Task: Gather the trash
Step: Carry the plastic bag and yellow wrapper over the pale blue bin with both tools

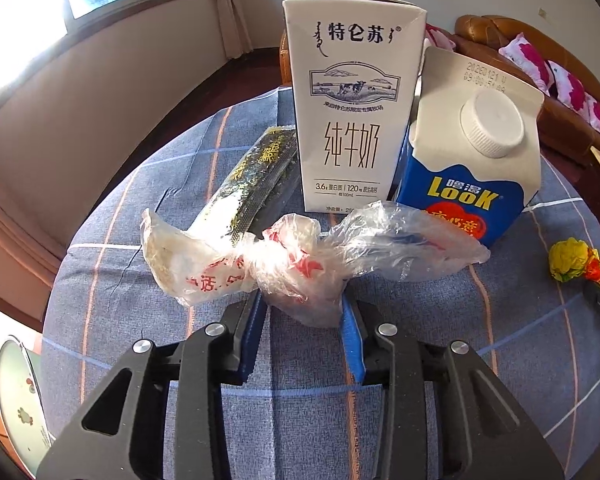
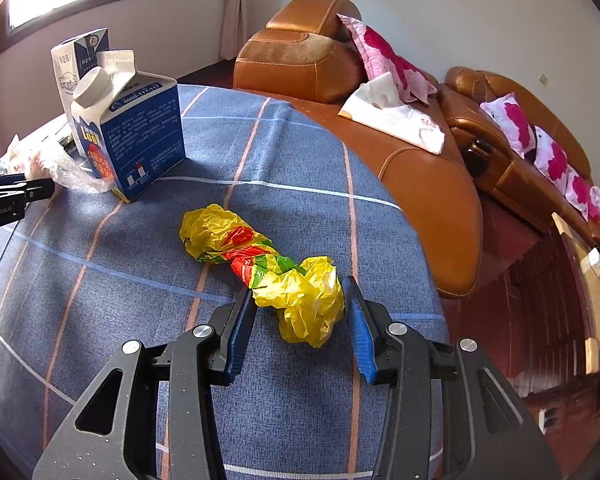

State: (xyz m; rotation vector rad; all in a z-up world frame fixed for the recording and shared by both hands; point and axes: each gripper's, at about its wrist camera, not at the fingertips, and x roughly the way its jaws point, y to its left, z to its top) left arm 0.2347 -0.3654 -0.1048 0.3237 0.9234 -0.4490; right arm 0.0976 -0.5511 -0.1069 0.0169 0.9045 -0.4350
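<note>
My left gripper is open around the near end of a crumpled clear plastic bag with red print, which lies on the blue checked tablecloth. Behind it stand a white milk carton and a blue LOOK carton, with a dark snack wrapper to the left. My right gripper is open around the near end of a crumpled yellow, red and green bag. That bag also shows in the left wrist view.
A brown leather sofa with pink floral cushions stands beyond the table's right edge. A white bin lid sits low at the table's left. The left gripper shows at the left edge of the right wrist view.
</note>
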